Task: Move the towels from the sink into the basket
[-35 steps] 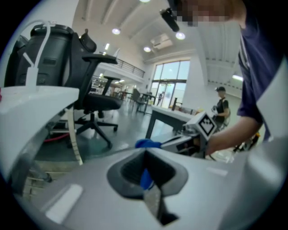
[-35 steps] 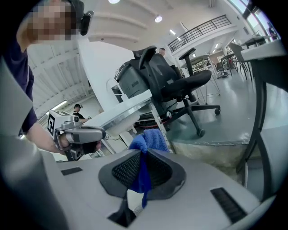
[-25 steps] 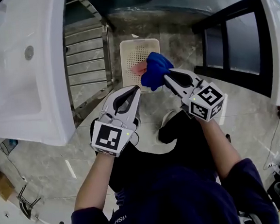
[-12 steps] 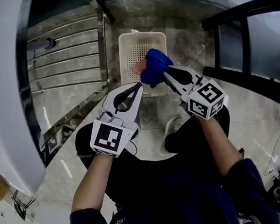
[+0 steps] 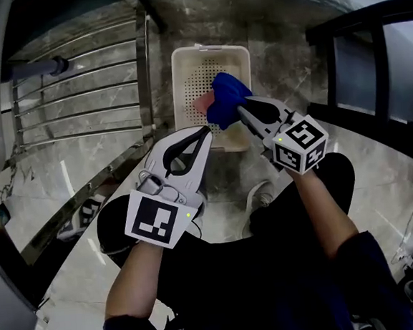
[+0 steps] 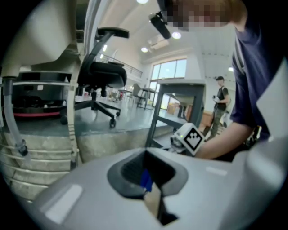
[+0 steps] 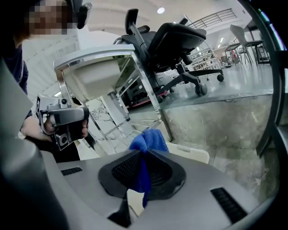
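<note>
Blue towel point(image 5: 227, 96) pinched in my right gripper point(image 5: 240, 110), held over the white perforated basket point(image 5: 184, 73) on the floor point(image 5: 97, 152); a pink towel point(image 5: 202, 102) lies inside. My left gripper point(image 5: 205, 130) is pressed together, empty, just short of the basket.

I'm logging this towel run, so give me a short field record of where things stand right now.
right gripper: shut on blue towel
left gripper: jaws together, empty
basket: on the floor, under the blue towel
in basket: pink cloth, partly hidden by the blue towel
blue towel: held above the basket, not yet released
</note>
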Motion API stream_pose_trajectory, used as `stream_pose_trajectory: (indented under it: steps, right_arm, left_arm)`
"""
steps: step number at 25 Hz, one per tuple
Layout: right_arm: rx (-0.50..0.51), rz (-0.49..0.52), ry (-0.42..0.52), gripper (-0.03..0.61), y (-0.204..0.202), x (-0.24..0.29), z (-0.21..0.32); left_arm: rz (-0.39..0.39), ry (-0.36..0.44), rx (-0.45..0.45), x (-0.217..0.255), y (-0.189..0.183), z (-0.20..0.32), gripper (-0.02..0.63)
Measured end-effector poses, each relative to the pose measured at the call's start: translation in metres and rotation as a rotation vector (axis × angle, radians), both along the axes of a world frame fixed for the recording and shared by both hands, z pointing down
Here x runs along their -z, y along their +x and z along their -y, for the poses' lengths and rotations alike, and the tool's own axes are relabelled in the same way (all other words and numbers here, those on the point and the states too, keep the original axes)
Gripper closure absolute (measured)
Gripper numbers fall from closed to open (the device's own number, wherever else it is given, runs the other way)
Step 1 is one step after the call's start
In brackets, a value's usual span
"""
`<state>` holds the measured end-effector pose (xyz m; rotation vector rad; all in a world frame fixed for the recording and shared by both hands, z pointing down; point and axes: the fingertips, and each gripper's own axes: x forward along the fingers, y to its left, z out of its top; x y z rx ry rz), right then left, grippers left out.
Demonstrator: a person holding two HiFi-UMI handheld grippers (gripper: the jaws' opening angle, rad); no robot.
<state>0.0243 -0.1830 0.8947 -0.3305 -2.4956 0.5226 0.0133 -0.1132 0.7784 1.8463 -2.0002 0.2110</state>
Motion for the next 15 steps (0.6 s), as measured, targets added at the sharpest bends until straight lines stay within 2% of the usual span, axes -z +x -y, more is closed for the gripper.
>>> stream_pose_trajectory:
  steps: [6,15]
  right_arm:
    - [-0.007,-0.037,-0.005,0.538,0.002,-0.038,0.0]
    - [-0.015,-0.087,0.0,0.537,-0.003,-0.077,-0.005]
  left_arm:
    - [0.033,-0.031,-0.021,-0.011,-0.002,0.002,0.611]
    - [0.012,-0.053,0.017,-0.026,-0.015,-0.002,0.611]
